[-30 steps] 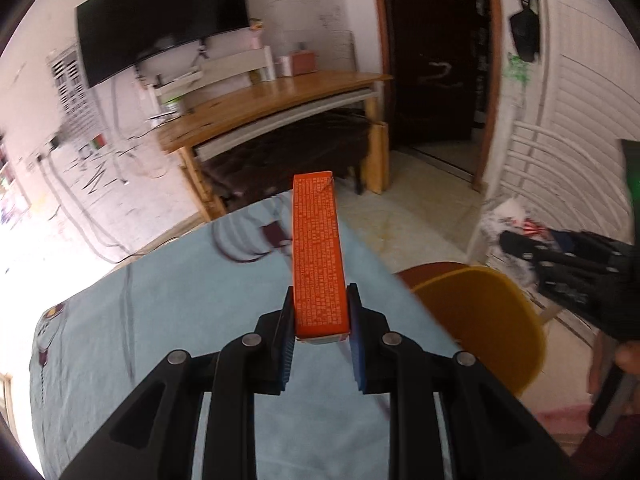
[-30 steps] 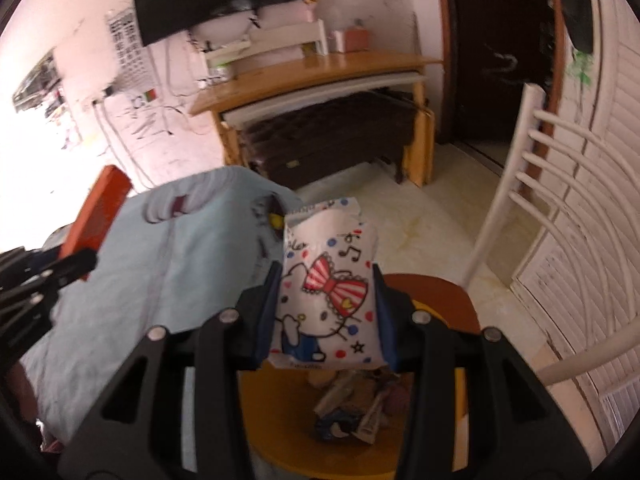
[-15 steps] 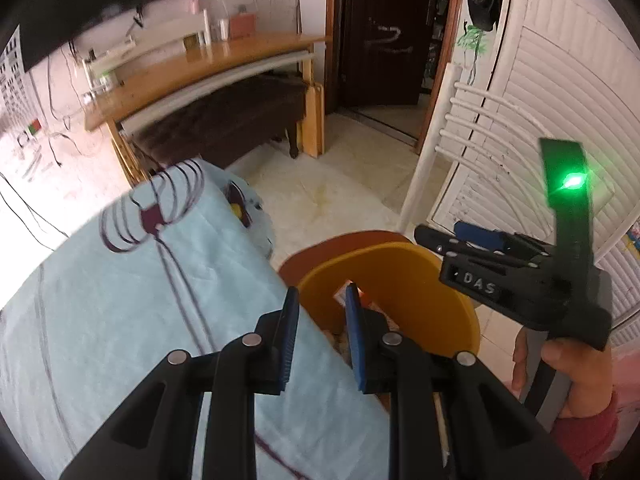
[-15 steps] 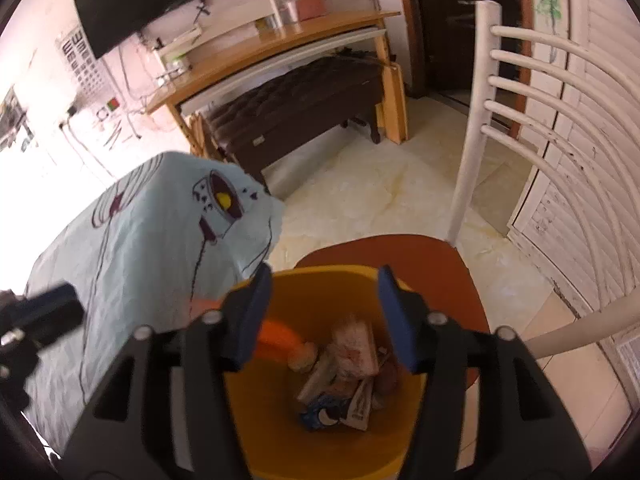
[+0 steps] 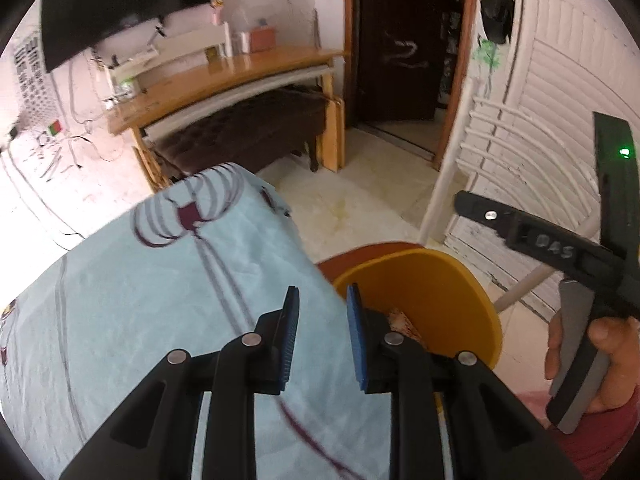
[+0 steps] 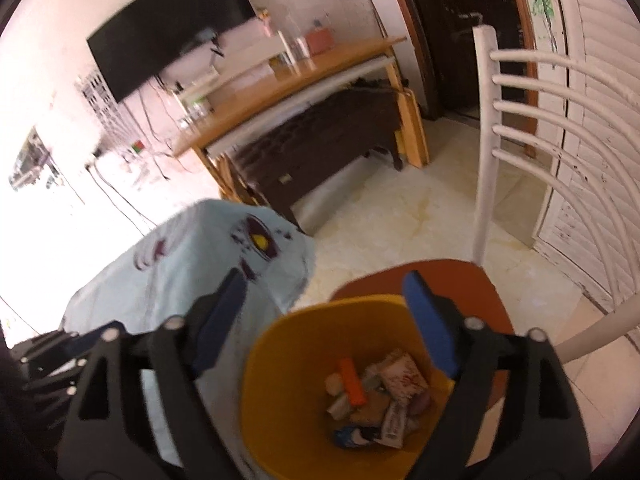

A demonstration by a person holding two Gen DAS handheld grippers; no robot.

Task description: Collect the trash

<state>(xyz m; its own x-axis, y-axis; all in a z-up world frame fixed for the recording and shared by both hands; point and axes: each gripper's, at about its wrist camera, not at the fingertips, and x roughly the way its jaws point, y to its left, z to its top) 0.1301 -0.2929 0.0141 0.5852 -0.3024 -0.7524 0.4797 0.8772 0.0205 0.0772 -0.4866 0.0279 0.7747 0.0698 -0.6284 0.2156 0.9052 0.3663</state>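
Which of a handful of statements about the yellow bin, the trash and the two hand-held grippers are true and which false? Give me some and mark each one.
1. The yellow bin stands on the chair seat. True.
2. The bin is empty. False: it holds several pieces of trash, among them an orange box.
3. The right hand-held gripper grips a patterned pouch. False: its jaws have just been opening, stand wide above the bin, and nothing is between them.
4. Nothing is between the fingers of the left hand-held gripper. True.
5. A light blue cloth covers the table beside the bin. True.
6. The chair is black. False: its back is white.
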